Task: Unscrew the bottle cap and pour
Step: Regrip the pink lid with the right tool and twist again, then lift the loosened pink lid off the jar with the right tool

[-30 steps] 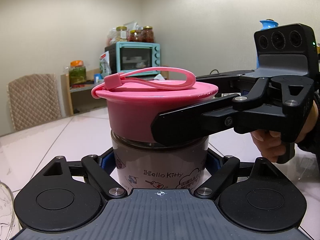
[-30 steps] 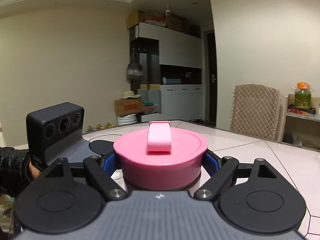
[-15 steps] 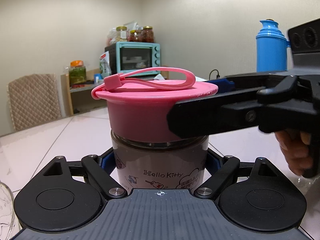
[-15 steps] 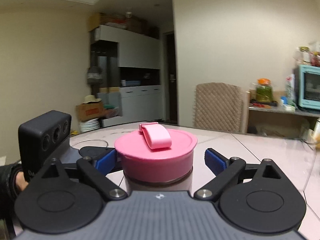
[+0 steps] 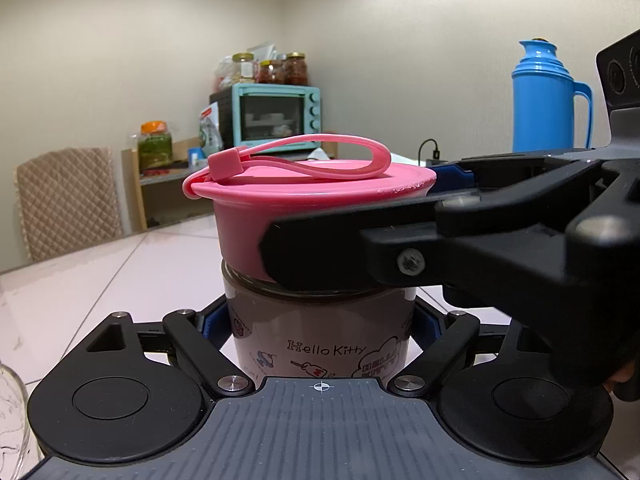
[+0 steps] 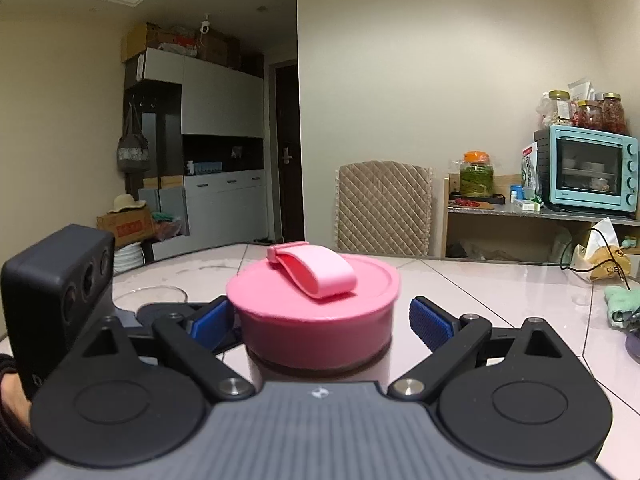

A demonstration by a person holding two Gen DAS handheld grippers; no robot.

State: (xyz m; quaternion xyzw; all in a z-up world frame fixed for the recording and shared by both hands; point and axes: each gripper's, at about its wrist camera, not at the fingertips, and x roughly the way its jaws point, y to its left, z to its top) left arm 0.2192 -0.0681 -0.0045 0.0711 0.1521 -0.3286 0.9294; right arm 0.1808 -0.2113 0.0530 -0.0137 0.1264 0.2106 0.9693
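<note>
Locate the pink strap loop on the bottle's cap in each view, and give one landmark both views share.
Left wrist: the pink strap loop lies across the pink plastic cap, centre frame, seen side-on.
Right wrist: the loop sits on the cap, just left of centre, seen end-on.
Shared landmark: the turquoise toaster oven, upper centre and far right.

- The left wrist view sits low and close behind the bottle [image 5: 320, 336], facing the oven [image 5: 276, 118].
- The right wrist view looks close across the pink cap [image 6: 314, 312]; both share cap and oven.
</note>
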